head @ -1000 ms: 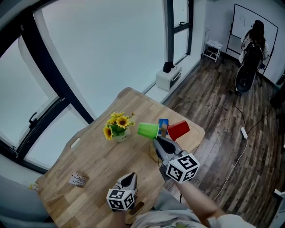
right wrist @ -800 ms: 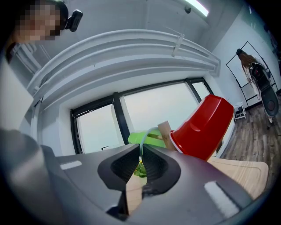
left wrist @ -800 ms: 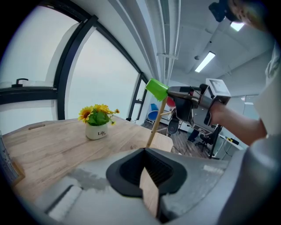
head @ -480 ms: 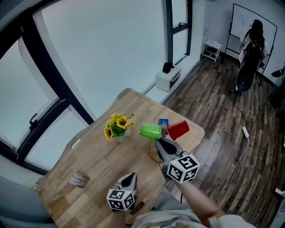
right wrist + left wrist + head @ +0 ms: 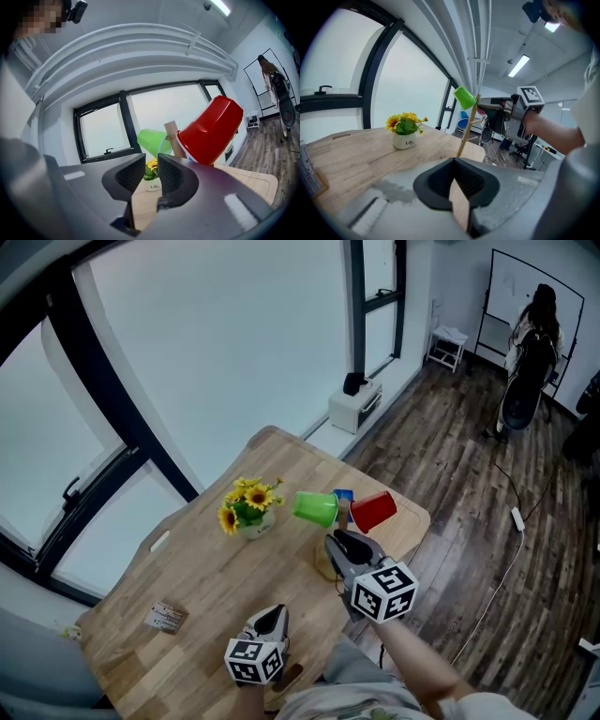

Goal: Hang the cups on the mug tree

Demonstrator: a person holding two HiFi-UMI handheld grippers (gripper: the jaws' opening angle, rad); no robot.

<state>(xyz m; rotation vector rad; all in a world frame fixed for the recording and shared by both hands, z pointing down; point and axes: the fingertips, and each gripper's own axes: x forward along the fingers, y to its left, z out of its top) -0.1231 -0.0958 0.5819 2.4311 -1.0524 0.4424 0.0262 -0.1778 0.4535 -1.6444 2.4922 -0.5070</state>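
The wooden mug tree [image 5: 341, 518] stands near the table's right edge. A green cup [image 5: 314, 508] hangs on its left and a red cup [image 5: 373, 512] on its right, with a blue cup [image 5: 343, 495] behind them. My right gripper [image 5: 339, 538] is just in front of the tree, under the cups. In the right gripper view the green cup [image 5: 152, 143] and red cup [image 5: 211, 131] hang past my right gripper [image 5: 151, 161]. Its jaws have just been opening and nothing is between them. My left gripper [image 5: 272, 613] rests low near the front edge, shut and empty.
A pot of sunflowers [image 5: 248, 512] stands left of the tree. A small card box [image 5: 166, 618] lies at the table's [image 5: 206, 568] front left. Windows run behind the table. A person [image 5: 530, 343] sits far off at the back right.
The green cup has shifted slightly up and to the right on the tree. The right gripper has hardly moved, and the left gripper is still.
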